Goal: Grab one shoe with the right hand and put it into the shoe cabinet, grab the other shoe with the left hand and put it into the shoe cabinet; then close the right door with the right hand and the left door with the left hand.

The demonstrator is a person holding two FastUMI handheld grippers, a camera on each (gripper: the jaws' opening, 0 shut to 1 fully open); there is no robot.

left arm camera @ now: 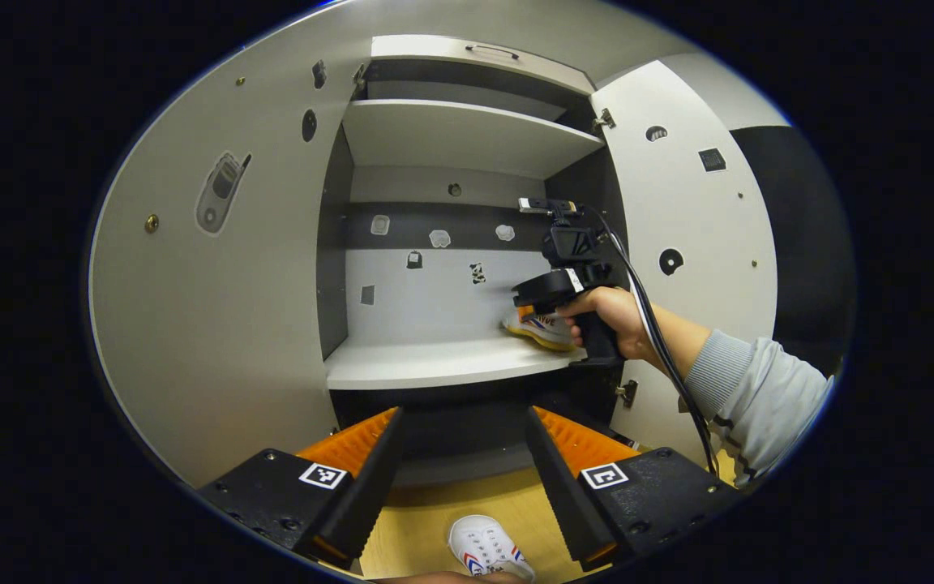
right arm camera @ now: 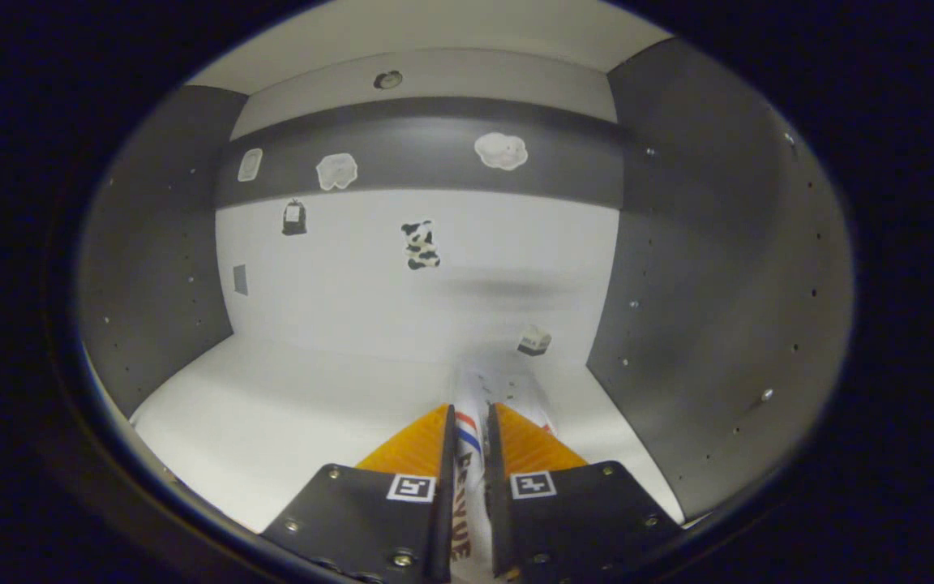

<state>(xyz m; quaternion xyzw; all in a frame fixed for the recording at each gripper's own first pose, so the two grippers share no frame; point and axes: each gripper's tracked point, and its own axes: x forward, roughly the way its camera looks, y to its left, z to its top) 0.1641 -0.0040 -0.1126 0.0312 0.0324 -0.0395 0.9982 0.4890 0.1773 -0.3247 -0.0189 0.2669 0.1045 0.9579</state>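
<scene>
first shoe [right arm camera: 471,454]: white, with red and blue side stripes; clamped between both fingers of the right claw [right arm camera: 469,442], toe pointing into the shoe cabinet [left arm camera: 467,138]. in the left gripper view it sits at about 3 o'clock on the lower shelf [left arm camera: 426,362], near the right wall, sole apparently on or just above the board; which, cannot be told.

second shoe [left arm camera: 490,547]: matching, on the wooden floor [left arm camera: 426,519] in front of the cabinet, at 6 o'clock below the left claw [left arm camera: 463,466], whose fingers stand wide apart with nothing between them.

doors: left door [left arm camera: 216,308] and right door [left arm camera: 678,243] both swung open. stickers [right arm camera: 421,243] dot the back panel.

step in hand, as judged: setting down the first shoe. done well, the sole goes flat on the shelf before the fingers part, kept to the right so room is left at 9 o'clock for its pair, and deep enough that the right door can shut past the heel. withdraw straight back, so the fingers do not drag the shoe out.
</scene>
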